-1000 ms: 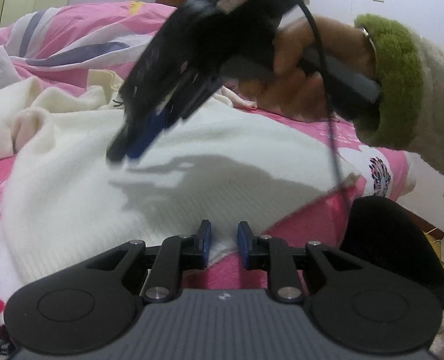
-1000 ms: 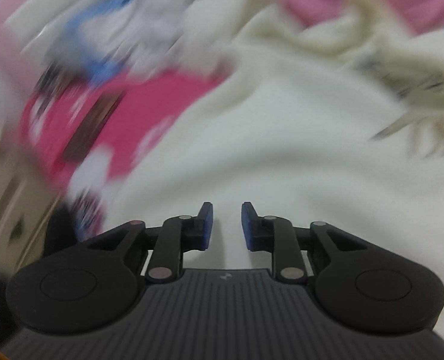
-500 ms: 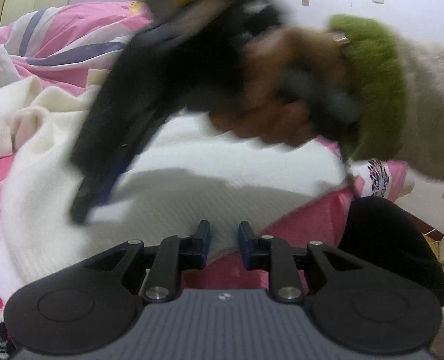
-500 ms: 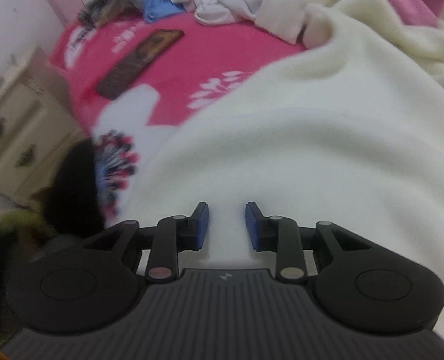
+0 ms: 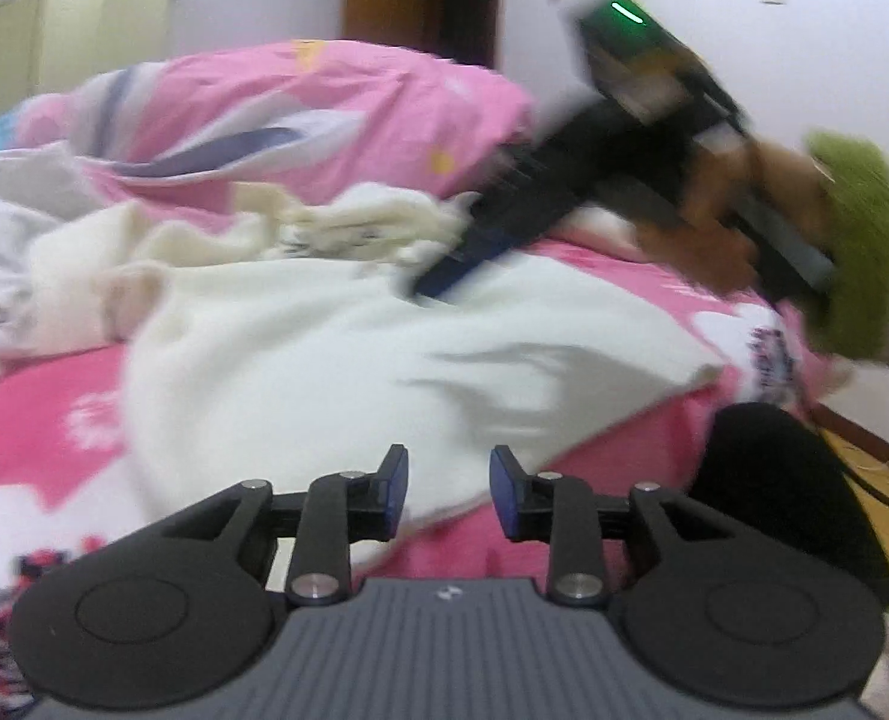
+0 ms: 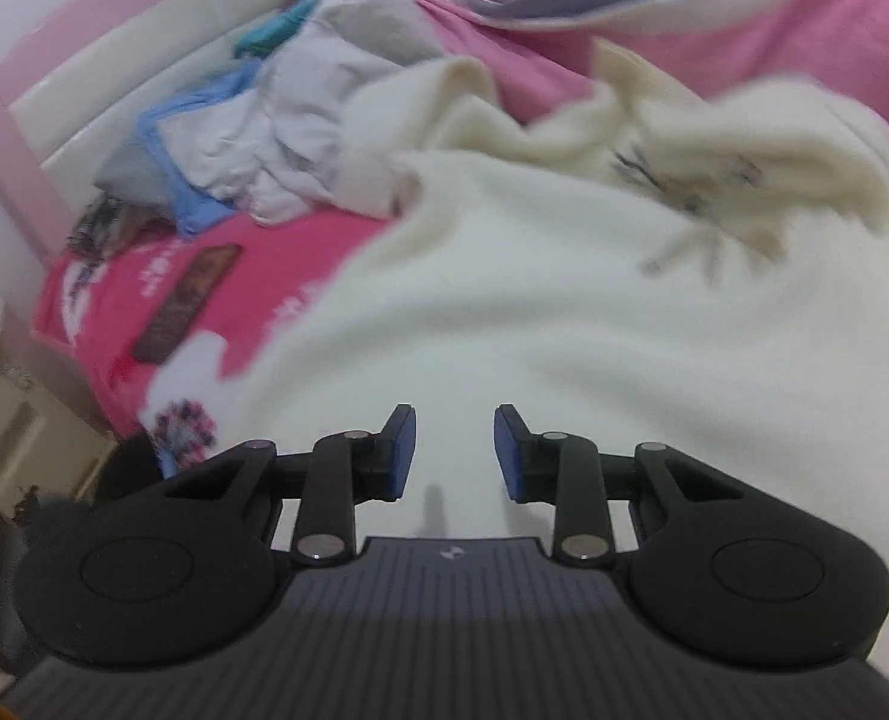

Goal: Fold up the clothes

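Hovering low above the near hem of the cream sweater [image 5: 336, 360], left gripper [image 5: 449, 489] with jaws just widened, blue pads apart, nothing between them; released; pointing forward and down over the hem where it meets the pink bedsheet [image 5: 30, 414]. Reaching in from the right in the left wrist view, right gripper [image 5: 444, 276] angled down toward the sweater's far part, gripped by a hand [image 5: 714, 228] in a green fuzzy cuff [image 5: 858, 240]; blurred there. Seen from its own camera, right gripper [image 6: 450, 450] also parted and empty, jaws lately opened wider, poised above the broad flat body of the sweater [image 6: 564, 312]. Spread across the bed, sweater flat near the front, bunched and rumpled at its far end against a pink quilt [image 5: 300, 114]; crumpled white and blue clothes [image 6: 252, 138] heaped beyond its left edge; bare sheet open to the left; bed edge dropping off at the near right.
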Motion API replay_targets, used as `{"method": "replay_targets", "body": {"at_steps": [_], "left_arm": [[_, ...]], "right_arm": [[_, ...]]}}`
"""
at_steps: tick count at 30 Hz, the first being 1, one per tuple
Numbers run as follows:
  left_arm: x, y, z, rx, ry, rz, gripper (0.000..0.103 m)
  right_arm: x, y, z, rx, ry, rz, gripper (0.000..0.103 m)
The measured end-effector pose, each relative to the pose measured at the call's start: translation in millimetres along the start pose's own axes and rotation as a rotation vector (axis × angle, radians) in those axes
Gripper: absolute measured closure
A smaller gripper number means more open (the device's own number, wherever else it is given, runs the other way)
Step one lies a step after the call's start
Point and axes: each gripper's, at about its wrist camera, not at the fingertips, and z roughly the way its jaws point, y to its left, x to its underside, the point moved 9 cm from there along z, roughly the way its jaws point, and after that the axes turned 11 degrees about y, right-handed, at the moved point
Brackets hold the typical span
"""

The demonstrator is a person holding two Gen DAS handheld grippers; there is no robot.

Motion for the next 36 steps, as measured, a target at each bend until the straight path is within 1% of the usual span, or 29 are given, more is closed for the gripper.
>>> {"method": "replay_targets", "body": {"at_steps": [3,5,6,8,9,10,11,12,14,17,19,20,23,24,25,26,27,28,29,30,31,32,33,36], "left_arm": [[4.1,26.1,3.8,-0.059,0.067,-0.100,0.071],[14.8,46.4,9.9,-0.062,0.137,-0.180,0.072],[19.5,55.4,11.5,-0.057,0.162,-0.218,0.072],[22.4,65.5,6.0,-0.006,0.154,-0.286,0.073],[22.5,68.4,5.1,0.007,0.160,-0.304,0.073],[22.6,71.3,4.1,0.019,0.165,-0.321,0.073],[22.6,73.4,3.5,0.029,0.171,-0.335,0.073],[22.3,72.5,4.0,0.027,0.179,-0.334,0.073],[20.6,69.7,5.3,0.014,0.194,-0.326,0.073],[19.7,61.1,5.7,-0.026,0.214,-0.293,0.070],[18.1,54.7,7.9,-0.055,0.224,-0.265,0.068],[17.5,53.1,8.5,-0.065,0.228,-0.260,0.066],[15.8,49.9,9.5,-0.088,0.238,-0.254,0.066],[15.0,50.1,8.9,-0.090,0.241,-0.260,0.066],[14.1,50.3,7.9,-0.091,0.243,-0.266,0.066],[12.9,50.5,5.8,-0.091,0.241,-0.272,0.064],[11.6,50.8,3.6,-0.092,0.239,-0.278,0.062],[10.2,50.9,1.1,-0.093,0.235,-0.281,0.056],[7.9,50.0,-2.7,-0.097,0.222,-0.276,0.048],[5.5,49.2,-6.7,-0.104,0.209,-0.269,0.043],[2.3,48.6,-11.2,-0.117,0.191,-0.258,0.035],[-1.1,47.9,-15.5,-0.129,0.174,-0.247,0.033],[-5.4,46.7,-18.8,-0.133,0.158,-0.237,0.033],[-23.0,46.1,-24.7,-0.124,0.107,-0.235,0.033]], "right_arm": [[23.9,-17.3,-3.9,0.044,-0.028,0.048,0.075],[46.5,-37.1,-20.8,0.045,-0.066,0.108,0.075],[56.4,-46.4,-27.9,0.057,-0.084,0.130,0.075],[85.9,-77.7,-51.9,0.129,-0.115,0.170,0.075],[100.0,-96.2,-59.9,0.168,-0.121,0.201,0.075],[115.3,-117.6,-64.9,0.221,-0.111,0.245,0.077],[131.0,-140.1,-72.7,0.272,-0.105,0.297,0.082],[141.7,-153.4,-81.9,0.277,-0.127,0.355,0.078],[150.6,-155.0,-99.9,0.232,-0.196,0.406,0.079],[143.3,-118.5,-100.1,0.175,-0.252,0.259,0.079],[140.5,-94.3,-85.1,0.154,-0.231,0.127,0.079],[142.4,-86.7,-75.7,0.180,-0.200,0.055,0.079],[159.9,-98.2,-61.4,0.306,-0.119,-0.048,0.080],[166.4,-102.5,-67.1,0.308,-0.139,-0.053,0.080],[172.5,-109.0,-76.6,0.308,-0.156,-0.024,0.079],[177.9,-115.2,-86.8,0.325,-0.175,0.014,0.076],[183.4,-121.5,-97.0,0.342,-0.193,0.053,0.076],[189.0,-127.7,-107.3,0.359,-0.212,0.091,0.076],[193.3,-128.4,-116.6,0.362,-0.230,0.119,0.076],[194.4,-127.4,-123.5,0.356,-0.252,0.143,0.075],[193.5,-123.4,-131.4,0.342,-0.283,0.164,0.075],[188.3,-118.4,-134.9,0.330,-0.306,0.174,0.074],[183.0,-113.3,-138.3,0.318,-0.328,0.185,0.074],[154.9,-88.0,-139.8,0.222,-0.370,0.193,0.073]]}}
